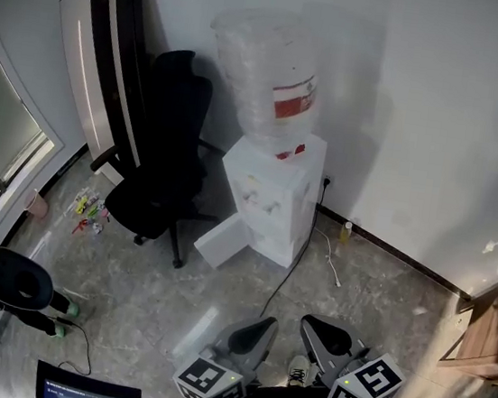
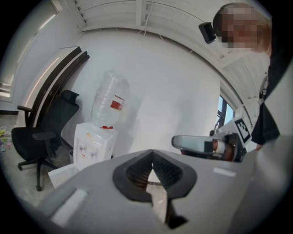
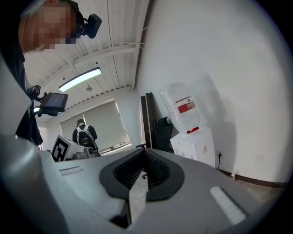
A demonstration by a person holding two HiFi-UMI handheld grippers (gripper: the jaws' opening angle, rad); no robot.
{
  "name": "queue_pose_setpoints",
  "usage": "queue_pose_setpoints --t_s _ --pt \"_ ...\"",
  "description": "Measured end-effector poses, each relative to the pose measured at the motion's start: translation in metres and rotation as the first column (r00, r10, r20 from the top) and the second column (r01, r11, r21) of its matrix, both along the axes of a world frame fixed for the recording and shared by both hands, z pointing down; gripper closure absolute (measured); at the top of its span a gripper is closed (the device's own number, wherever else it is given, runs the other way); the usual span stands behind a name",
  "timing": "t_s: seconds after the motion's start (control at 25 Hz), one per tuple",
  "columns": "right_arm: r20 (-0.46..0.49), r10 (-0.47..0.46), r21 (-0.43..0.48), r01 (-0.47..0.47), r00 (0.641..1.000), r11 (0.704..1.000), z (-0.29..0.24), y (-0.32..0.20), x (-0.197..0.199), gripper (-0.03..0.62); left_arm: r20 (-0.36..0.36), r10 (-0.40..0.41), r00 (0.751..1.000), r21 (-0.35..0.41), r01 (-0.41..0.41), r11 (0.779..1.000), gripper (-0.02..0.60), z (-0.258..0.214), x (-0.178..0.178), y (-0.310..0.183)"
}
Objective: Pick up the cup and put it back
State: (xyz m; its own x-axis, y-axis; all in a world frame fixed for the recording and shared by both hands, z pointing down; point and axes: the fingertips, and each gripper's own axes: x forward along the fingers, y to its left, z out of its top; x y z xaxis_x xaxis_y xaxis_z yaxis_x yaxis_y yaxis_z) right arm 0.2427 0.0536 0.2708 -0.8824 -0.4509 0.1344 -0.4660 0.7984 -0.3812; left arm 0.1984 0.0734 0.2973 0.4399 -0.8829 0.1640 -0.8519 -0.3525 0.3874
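A white water dispenser (image 1: 271, 201) stands against the wall, straight ahead of both grippers and well apart from them. No cup can be made out on it or beside it. The left gripper (image 1: 261, 327) and right gripper (image 1: 312, 325) point toward the dispenser side by side, about equally near, each with its jaws closed together on nothing.

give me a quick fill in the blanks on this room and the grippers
The bottle on the water dispenser bears a ___ label.
The office chair beside it is ___.
The left gripper and right gripper each have jaws ___, holding nothing.
Missing words: red; black; shut.
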Motion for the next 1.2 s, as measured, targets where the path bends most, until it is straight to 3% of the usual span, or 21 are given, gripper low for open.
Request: queue_pose_setpoints --t_s 0.24,0.44,0.72,0.96,1.2 --pt "-0.004 0.013 -0.057 -0.013 1.000 0.998 0.023 -0.034 0.031 0.585 -0.020 -0.154 0.988 -0.056 0.153 0.987 0.578 0.016 -0.012 -0.016" --pt "0.002 0.013 -0.074 -0.013 1.000 0.997 0.031 -0.047 0.025 0.585 -0.005 -0.258 0.966 -0.088 0.257 0.962 0.578 0.018 -0.045 -0.017" --pt "-0.029 0.016 -0.050 -0.017 0.999 0.999 0.033 -0.064 -0.032 0.577 0.014 -0.208 0.978 -0.054 0.208 0.977 0.578 0.018 -0.089 -0.038" --pt "-0.101 0.058 -0.063 -0.065 0.993 0.996 0.042 -0.082 -0.116 0.576 -0.023 -0.121 0.992 -0.057 0.120 0.991 0.578 0.029 -0.167 -0.065" --pt "-0.227 0.080 -0.008 -0.084 0.971 0.996 0.061 -0.099 -0.186 0.576 -0.027 -0.041 0.999 -0.075 0.039 0.996 0.578 0.049 -0.233 -0.088"
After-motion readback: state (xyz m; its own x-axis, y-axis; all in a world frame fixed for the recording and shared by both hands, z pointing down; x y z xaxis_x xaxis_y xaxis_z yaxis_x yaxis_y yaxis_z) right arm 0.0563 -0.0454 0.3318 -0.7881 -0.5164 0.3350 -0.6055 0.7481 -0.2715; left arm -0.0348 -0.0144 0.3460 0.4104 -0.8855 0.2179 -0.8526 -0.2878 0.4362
